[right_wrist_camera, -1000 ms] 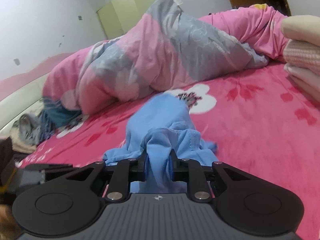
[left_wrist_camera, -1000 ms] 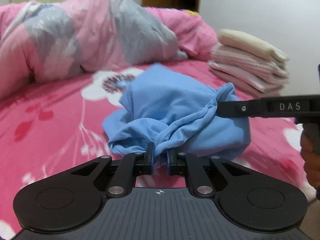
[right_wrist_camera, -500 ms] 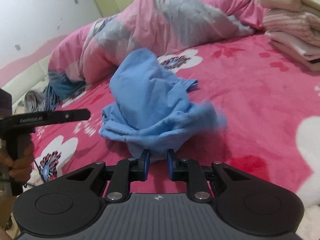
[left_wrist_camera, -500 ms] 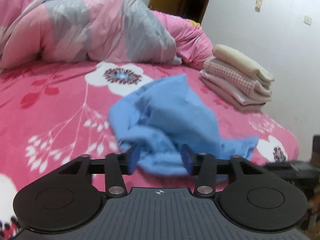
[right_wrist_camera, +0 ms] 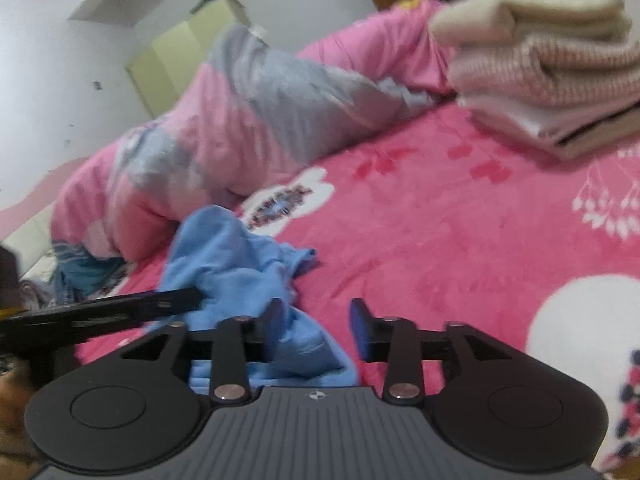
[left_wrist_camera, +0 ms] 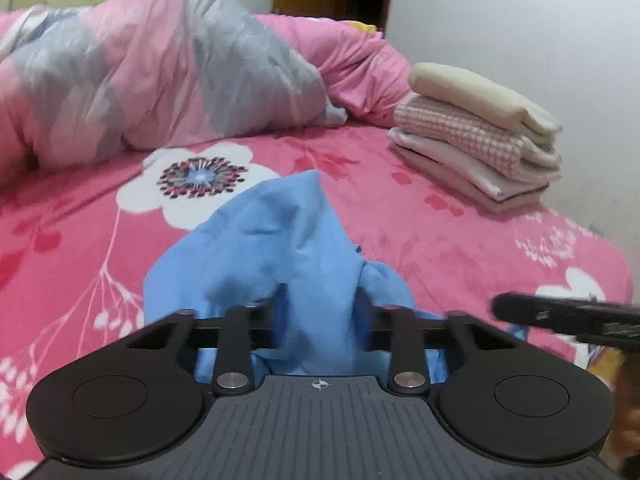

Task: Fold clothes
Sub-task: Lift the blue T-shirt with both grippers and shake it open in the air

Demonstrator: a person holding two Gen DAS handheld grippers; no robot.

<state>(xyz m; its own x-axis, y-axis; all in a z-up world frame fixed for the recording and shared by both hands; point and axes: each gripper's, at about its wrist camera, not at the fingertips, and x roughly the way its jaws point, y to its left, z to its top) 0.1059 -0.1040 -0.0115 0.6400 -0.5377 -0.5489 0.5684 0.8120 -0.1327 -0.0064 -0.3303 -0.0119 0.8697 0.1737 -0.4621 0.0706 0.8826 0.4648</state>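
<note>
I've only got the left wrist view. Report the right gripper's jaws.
Observer: On the right wrist view the right gripper is open and its jaws have just been opening. The blue garment lies against one side only, not pinched.
Operator: Now tell me what's past the duvet's far left end.
Observer: A crumpled teal patterned cloth sits there, tucked under the edge of the pink-and-grey duvet.

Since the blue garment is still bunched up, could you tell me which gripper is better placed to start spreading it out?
Probably the left. The left gripper has just been closing on a fold of the blue garment. The right gripper has just been opening; cloth touches only one finger.
</note>
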